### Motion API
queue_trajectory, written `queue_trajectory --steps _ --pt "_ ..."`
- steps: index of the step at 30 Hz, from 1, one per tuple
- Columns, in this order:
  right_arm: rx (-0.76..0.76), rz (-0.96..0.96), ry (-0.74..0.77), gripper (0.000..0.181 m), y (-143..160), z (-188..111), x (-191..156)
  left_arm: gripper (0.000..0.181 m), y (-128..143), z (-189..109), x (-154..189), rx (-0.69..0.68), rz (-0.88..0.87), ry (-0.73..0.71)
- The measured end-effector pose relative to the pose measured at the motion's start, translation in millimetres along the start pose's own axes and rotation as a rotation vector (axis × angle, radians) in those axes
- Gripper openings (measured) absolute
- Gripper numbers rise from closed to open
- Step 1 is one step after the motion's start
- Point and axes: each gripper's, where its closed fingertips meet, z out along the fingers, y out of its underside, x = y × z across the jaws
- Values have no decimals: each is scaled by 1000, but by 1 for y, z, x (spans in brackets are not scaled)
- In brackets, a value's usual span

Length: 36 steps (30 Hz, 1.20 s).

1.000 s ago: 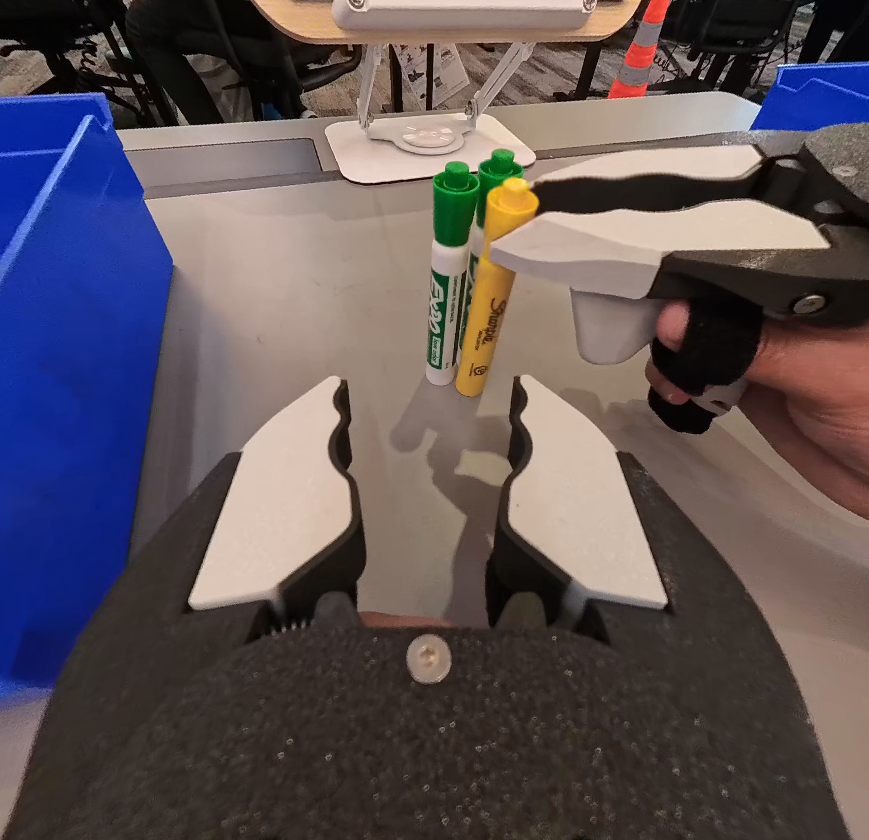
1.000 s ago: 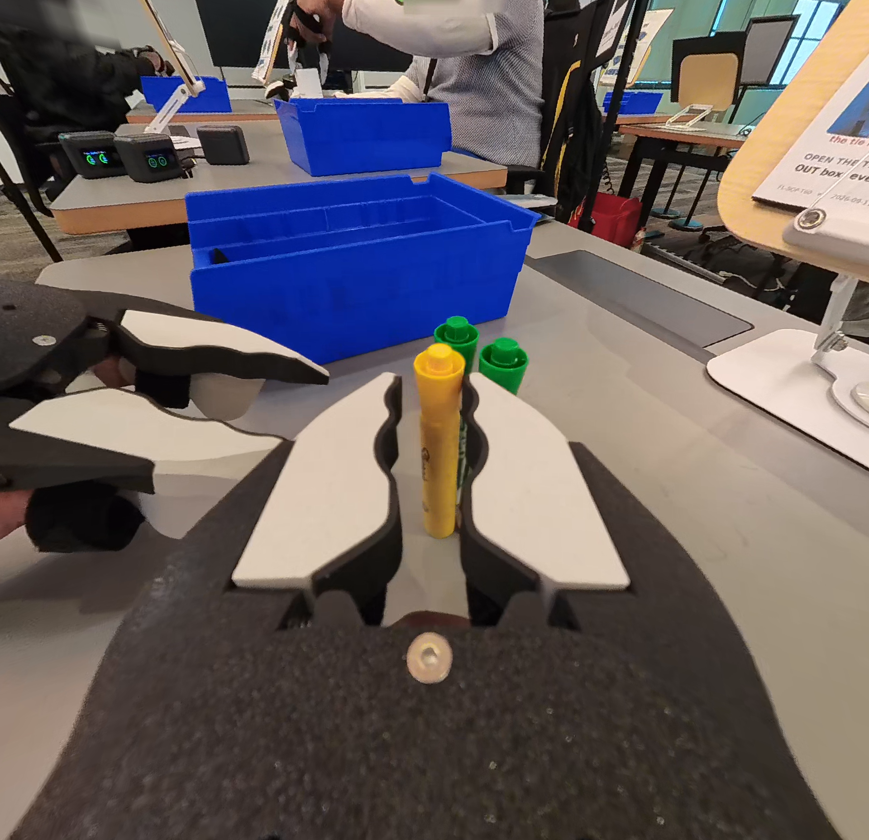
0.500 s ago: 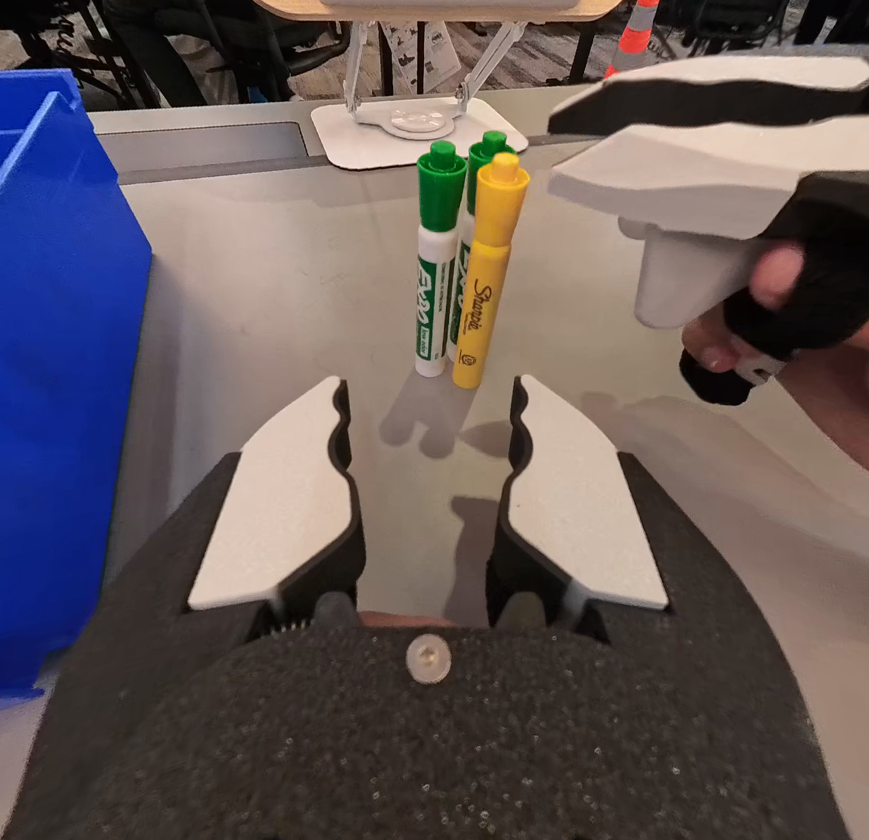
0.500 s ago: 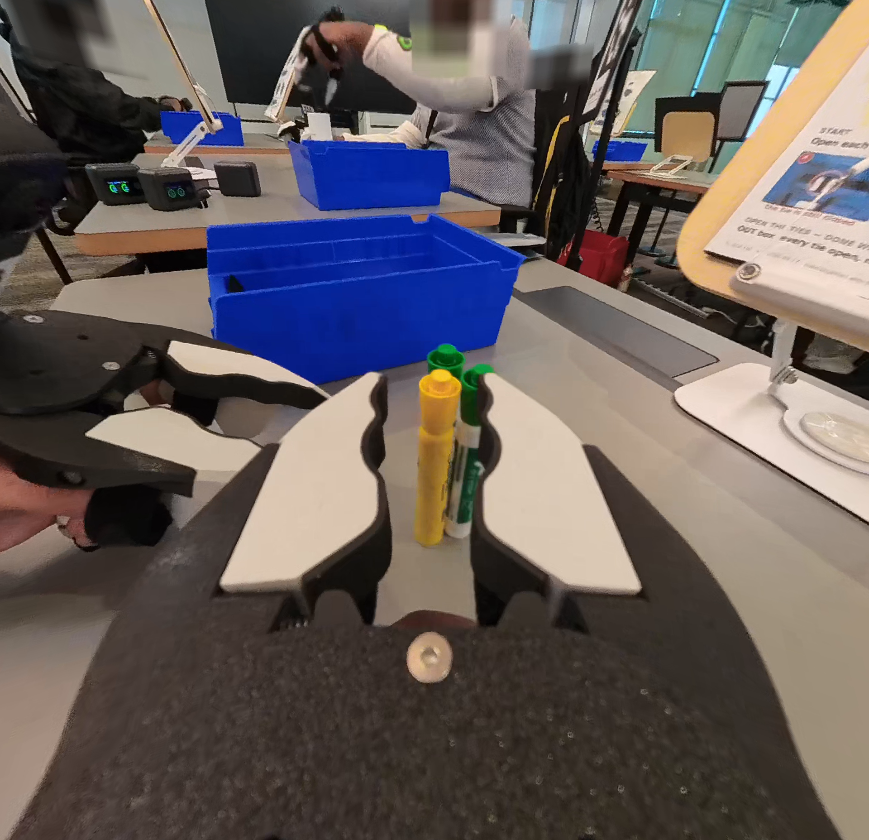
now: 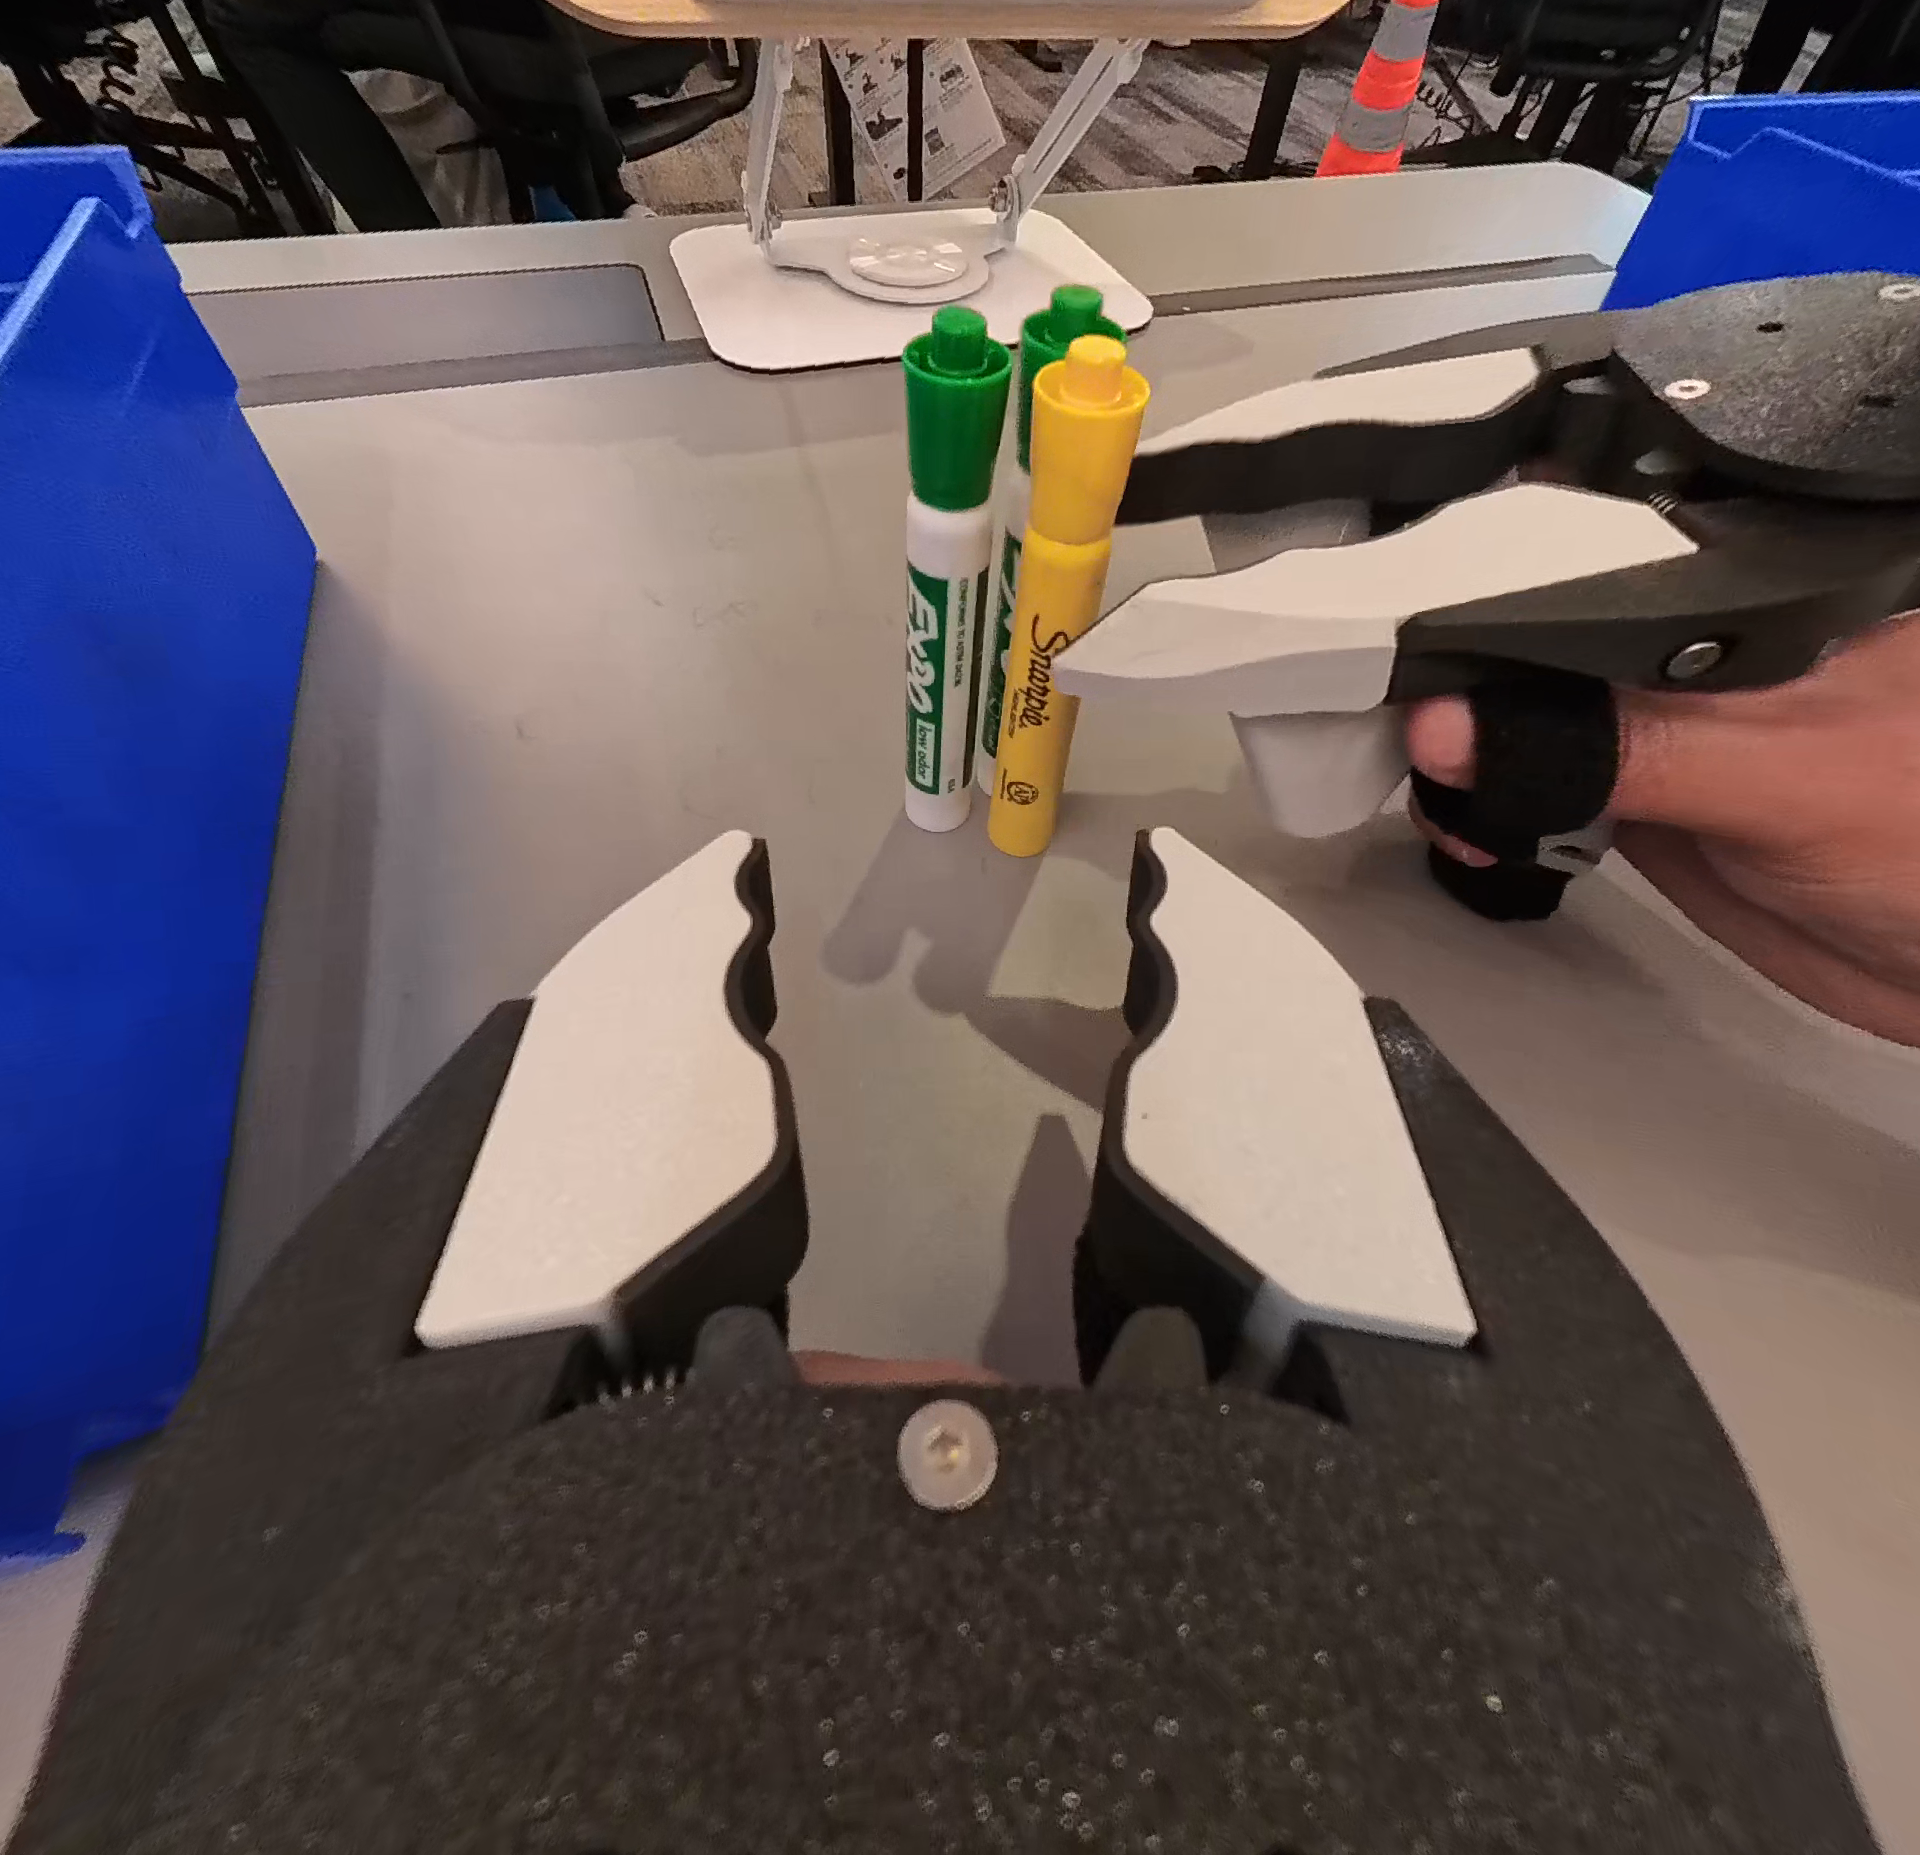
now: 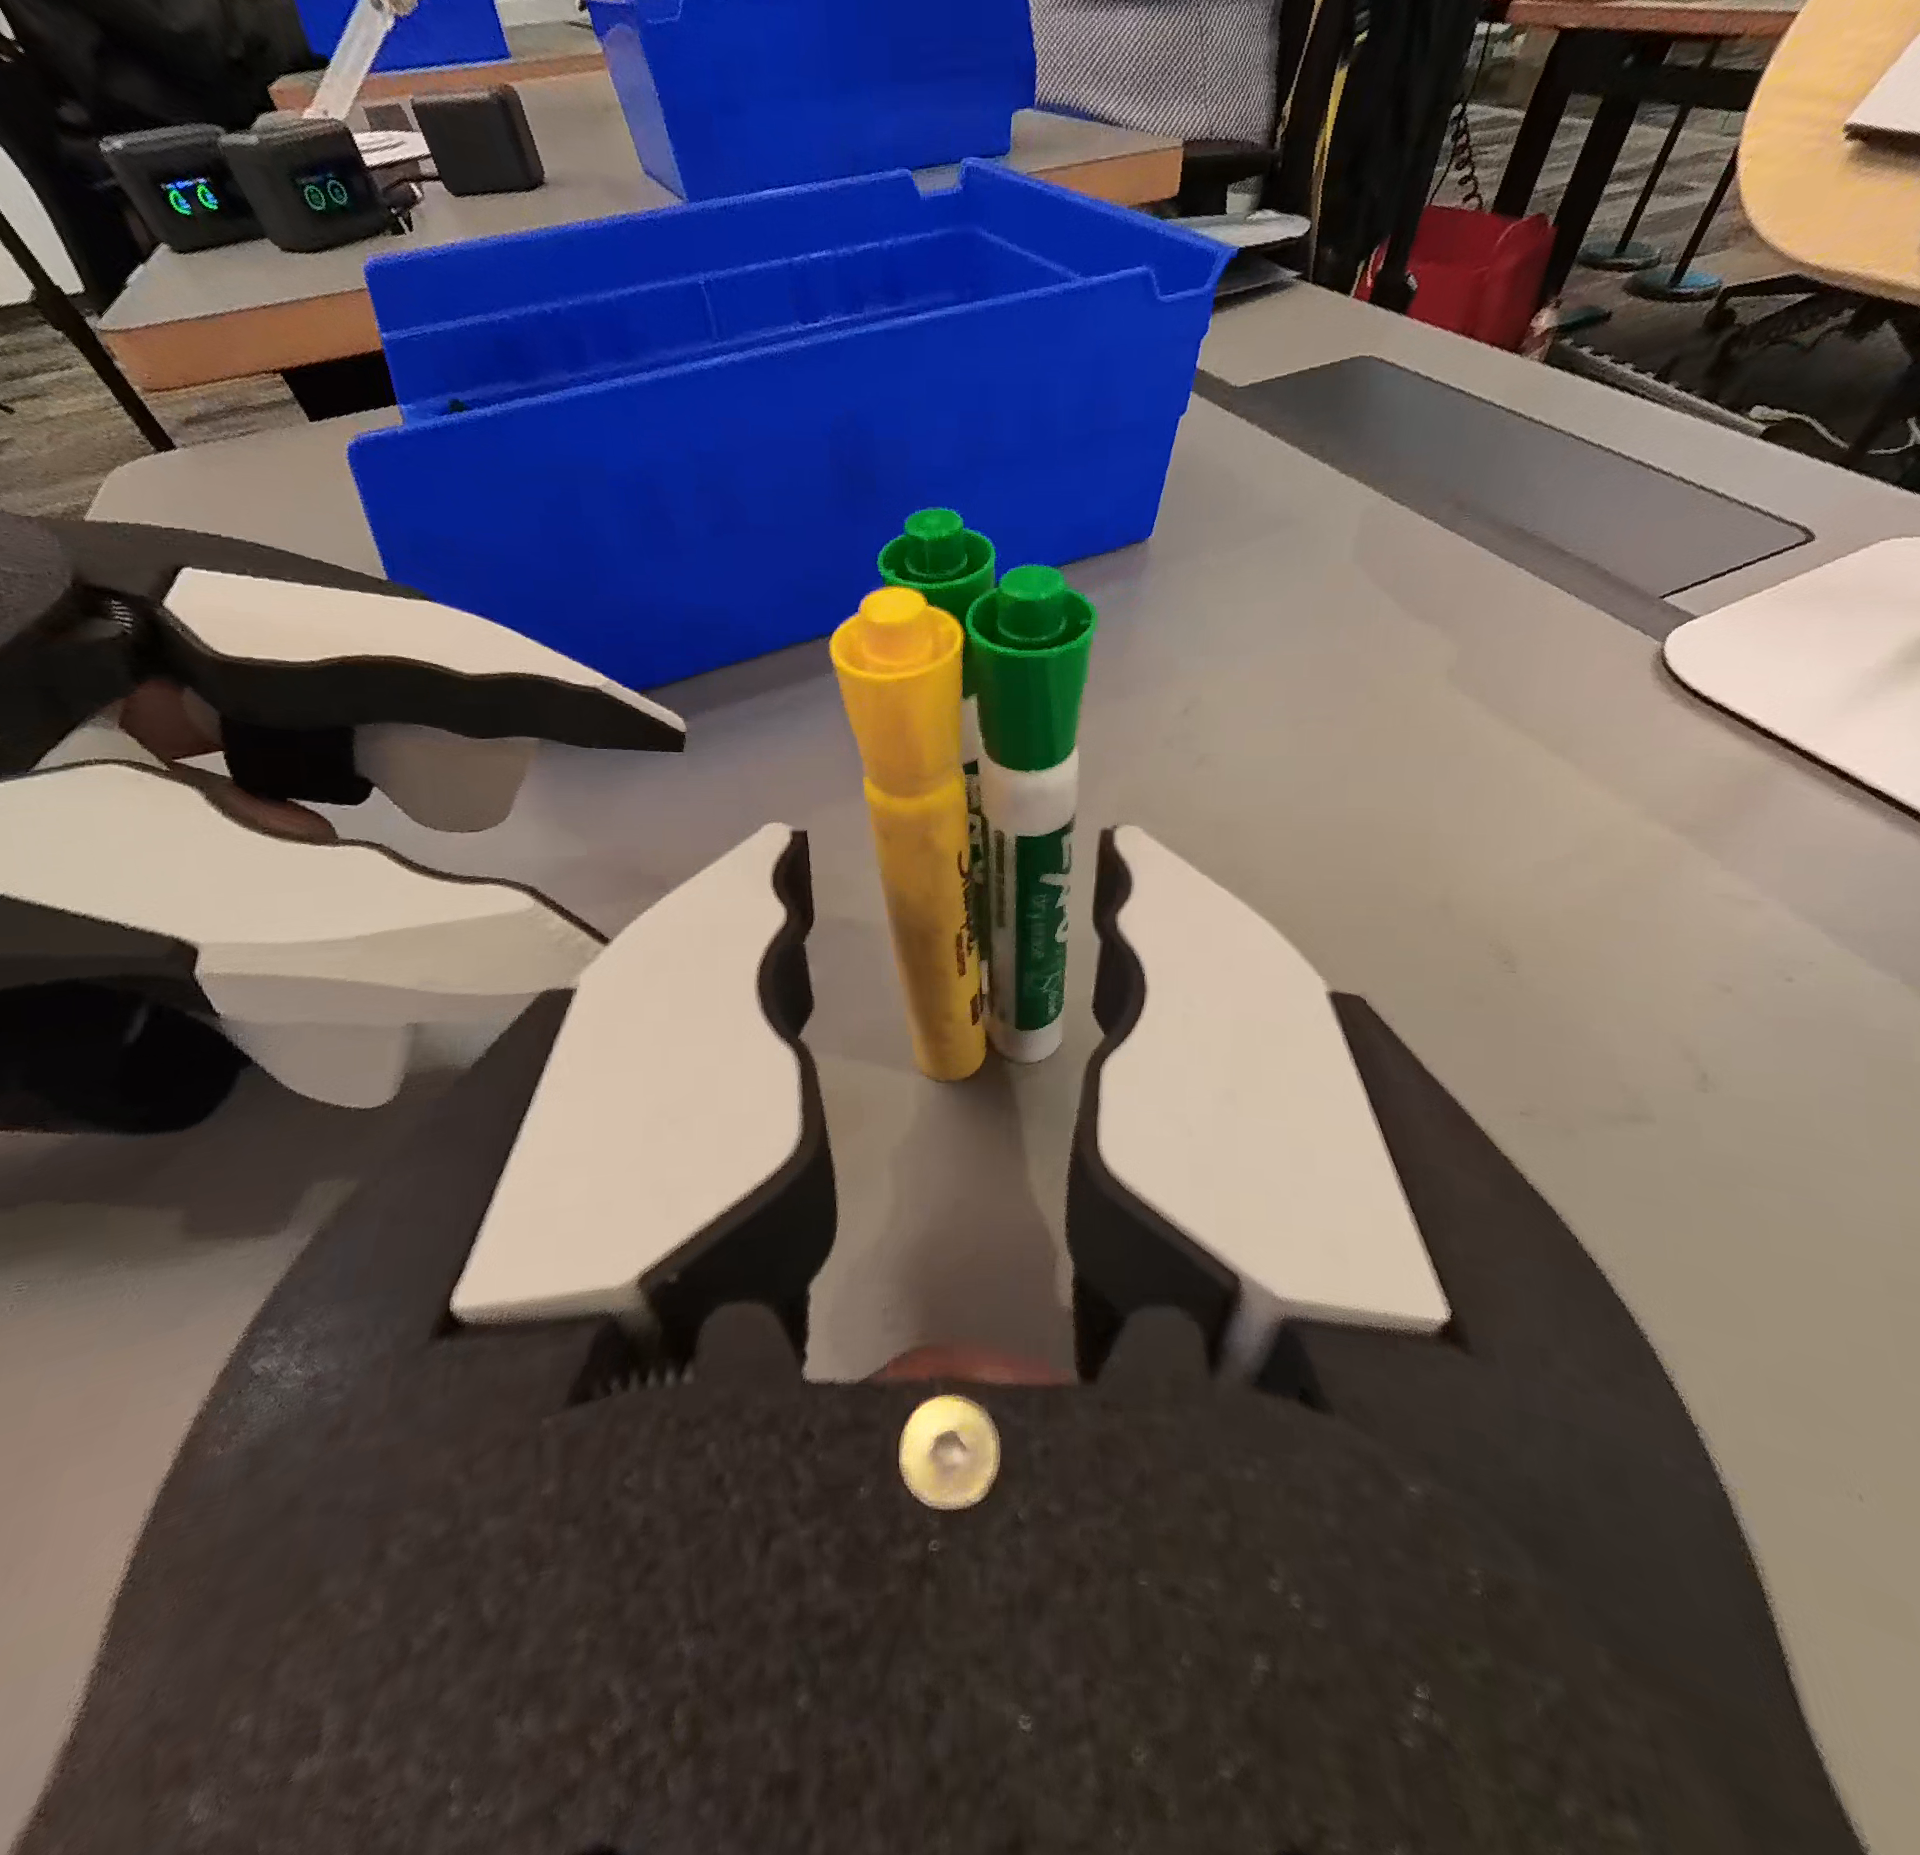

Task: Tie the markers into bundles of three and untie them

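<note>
Three upright markers (image 6: 961,829) stand between the open right hand-held gripper (image 6: 951,891) fingers, untouched.

**Two wrist cameras cross on one cluster of markers**

The left wrist view sits low behind the left gripper (image 5: 951,860), facing across the table (image 5: 582,610) toward the stand (image 5: 904,278) at 12 o'clock, with the markers (image 5: 1023,600) near. The right gripper (image 5: 1091,558) enters from 3 o'clock.

The right wrist view looks along the right gripper (image 6: 951,860) toward a bin (image 6: 769,496) at 12 o'clock, markers (image 6: 966,829) very close. The left gripper (image 6: 634,829) shows at 9 o'clock.

Both views share markers and table, seen from roughly crossing directions.
</note>
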Motion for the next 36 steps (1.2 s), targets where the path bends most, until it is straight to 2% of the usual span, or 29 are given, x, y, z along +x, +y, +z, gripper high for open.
queue_trajectory --steps 5,11,19,22,26,30,36 --pt "-16 -13 5 53 -1 -7 0 65 2 1 1 -7 8 4" --pt "-58 -36 27 52 -2 -30 4 65 -2 8 0 -10 13 -16" --pt "-27 37 92 51 3 -60 20 67 -12 46 2 -40 13 -37" --pt "-25 66 78 51 6 -59 24 68 -19 53 -1 -27 19 -32" --pt "-22 86 45 46 10 -52 24 66 -31 50 11 19 41 94" --pt "-66 75 -44 46 13 -32 11 62 -37 39 14 60 94 196" --pt "-172 -24 -64 44 27 -12 2 60 -23 39 8 -15 122 289"
